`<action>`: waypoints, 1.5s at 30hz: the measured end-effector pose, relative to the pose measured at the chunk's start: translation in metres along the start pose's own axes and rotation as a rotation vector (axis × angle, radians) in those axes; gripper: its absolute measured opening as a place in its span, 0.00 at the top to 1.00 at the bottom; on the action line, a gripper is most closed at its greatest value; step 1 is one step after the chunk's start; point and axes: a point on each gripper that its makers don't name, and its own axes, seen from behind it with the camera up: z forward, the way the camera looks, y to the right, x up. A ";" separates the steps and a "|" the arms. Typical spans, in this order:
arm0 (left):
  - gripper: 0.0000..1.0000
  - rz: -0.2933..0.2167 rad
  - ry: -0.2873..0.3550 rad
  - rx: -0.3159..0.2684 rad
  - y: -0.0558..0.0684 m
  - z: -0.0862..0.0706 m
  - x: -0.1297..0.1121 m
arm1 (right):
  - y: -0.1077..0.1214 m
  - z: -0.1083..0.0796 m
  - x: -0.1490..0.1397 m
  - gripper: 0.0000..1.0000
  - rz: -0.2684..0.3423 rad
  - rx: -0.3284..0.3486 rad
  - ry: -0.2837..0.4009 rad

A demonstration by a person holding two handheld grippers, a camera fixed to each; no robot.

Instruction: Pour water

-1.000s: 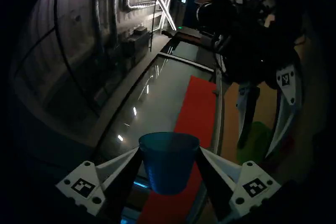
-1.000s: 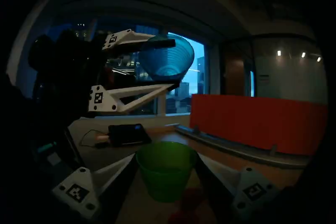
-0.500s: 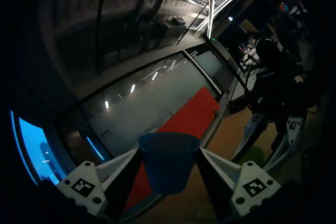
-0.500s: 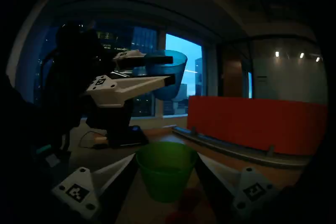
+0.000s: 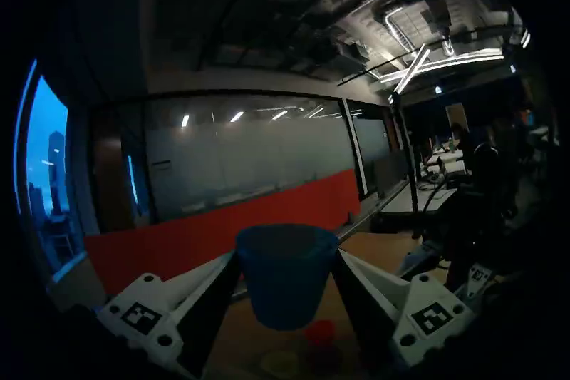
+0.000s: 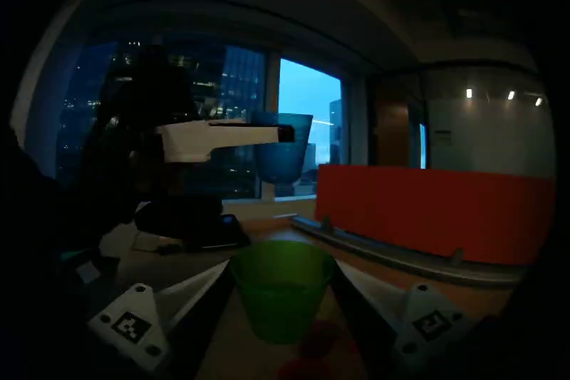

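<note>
In the left gripper view a blue cup stands upright between the fingers of my left gripper, which is shut on it. The right gripper view has that blue cup held level and upright in the air, to the left and above, with the left gripper's white fingers seen side-on. My right gripper is shut on a green cup, upright, low over the wooden table. Whether either cup holds water cannot be seen in the dim light. Part of the right gripper appears at the lower right of the left gripper view.
A red partition runs along the table's far edge. A dark device lies on the table by the window. Small red objects sit on the table just below the green cup; a red piece shows under the blue cup.
The left gripper has rotated back from a tipped pose, so the blue cup went from lying on its side above the green cup to upright. The right gripper and green cup stayed put.
</note>
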 end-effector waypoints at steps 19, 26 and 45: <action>0.14 -0.094 -0.023 0.009 -0.013 -0.016 -0.029 | 0.017 -0.015 0.001 0.08 -0.012 -0.047 -0.014; 0.14 -0.125 -0.049 0.028 -0.023 -0.030 -0.055 | 0.038 -0.033 0.000 0.08 -0.017 -0.096 -0.029; 0.14 -0.145 -0.125 0.045 -0.026 -0.049 -0.122 | 0.093 -0.076 -0.009 0.08 -0.024 -0.227 -0.065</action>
